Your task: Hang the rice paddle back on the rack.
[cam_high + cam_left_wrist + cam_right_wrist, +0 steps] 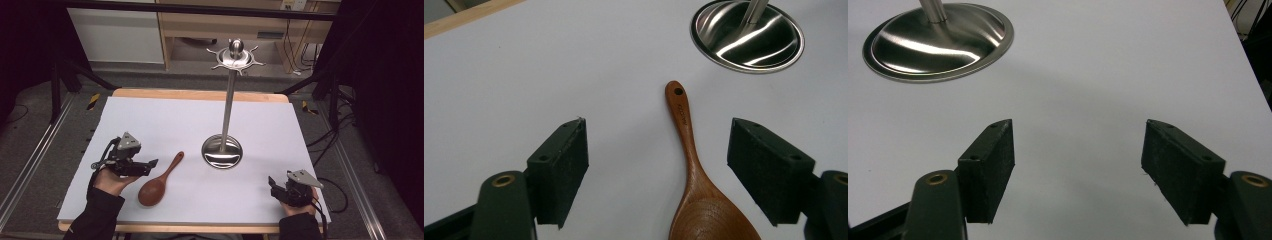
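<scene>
Left gripper (150,165) sits low at the near-left of the white table (150,120), jaws spread wide and holding nothing. Wooden spoon (161,181) lies flat just to its right, bowl toward the person, handle angled away toward the steel stand (222,150). In the left gripper view the spoon (696,185) lies between the two black jaws, nearer the right-hand one, not touching either; the handle end with its hanging hole points at the stand's round base (748,35), with a clear gap of table between them. Can't tell from above whether the jaw tips rest on the surface or sit just over it. Right gripper (272,184) is at the near-right corner of the table, well apart from the spoon, also wide open and empty. Its own view shows bare white surface between the pads (993,170), stand base (938,42) up and to the left, well clear. The stand is upright near table centre: dish-shaped base, thin pole, hook ring with a ball knob (236,54) on top, nothing hanging on the hooks. A dark sleeve (97,212) shows behind the left hand.
</scene>
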`<state>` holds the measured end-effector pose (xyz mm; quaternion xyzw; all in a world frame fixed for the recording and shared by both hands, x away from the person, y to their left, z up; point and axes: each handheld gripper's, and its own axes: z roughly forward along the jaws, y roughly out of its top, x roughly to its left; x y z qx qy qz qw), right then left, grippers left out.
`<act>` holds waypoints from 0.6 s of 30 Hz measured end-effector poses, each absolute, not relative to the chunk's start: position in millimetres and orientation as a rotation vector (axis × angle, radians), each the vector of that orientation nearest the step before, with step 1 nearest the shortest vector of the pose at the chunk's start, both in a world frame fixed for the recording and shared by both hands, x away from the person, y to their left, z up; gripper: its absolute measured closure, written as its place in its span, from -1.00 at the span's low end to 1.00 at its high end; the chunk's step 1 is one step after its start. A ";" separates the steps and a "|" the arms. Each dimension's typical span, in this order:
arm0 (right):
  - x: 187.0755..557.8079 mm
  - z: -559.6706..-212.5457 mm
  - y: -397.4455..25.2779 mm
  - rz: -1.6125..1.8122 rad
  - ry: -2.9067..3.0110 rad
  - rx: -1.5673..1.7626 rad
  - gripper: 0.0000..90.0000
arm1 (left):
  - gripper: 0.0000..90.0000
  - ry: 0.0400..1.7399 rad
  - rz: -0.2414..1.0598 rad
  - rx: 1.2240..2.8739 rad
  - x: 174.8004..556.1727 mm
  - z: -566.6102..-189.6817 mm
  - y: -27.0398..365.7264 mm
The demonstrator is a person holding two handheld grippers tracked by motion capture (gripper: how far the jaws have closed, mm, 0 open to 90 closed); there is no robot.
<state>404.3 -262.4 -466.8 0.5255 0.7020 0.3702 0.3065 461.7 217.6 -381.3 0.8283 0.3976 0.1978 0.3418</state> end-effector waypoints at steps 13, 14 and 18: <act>406.8 -468.0 -263.2 0.986 1.876 1.392 -0.30 | -0.46 1.031 0.475 2.243 472.6 -387.9 197.8; 407.1 -468.1 -263.2 0.985 1.879 1.391 -0.29 | -0.46 1.034 0.467 2.251 473.5 -388.9 196.6; 407.5 -467.8 -263.2 0.986 1.880 1.395 -0.29 | -0.45 1.043 0.454 2.276 476.8 -392.9 192.9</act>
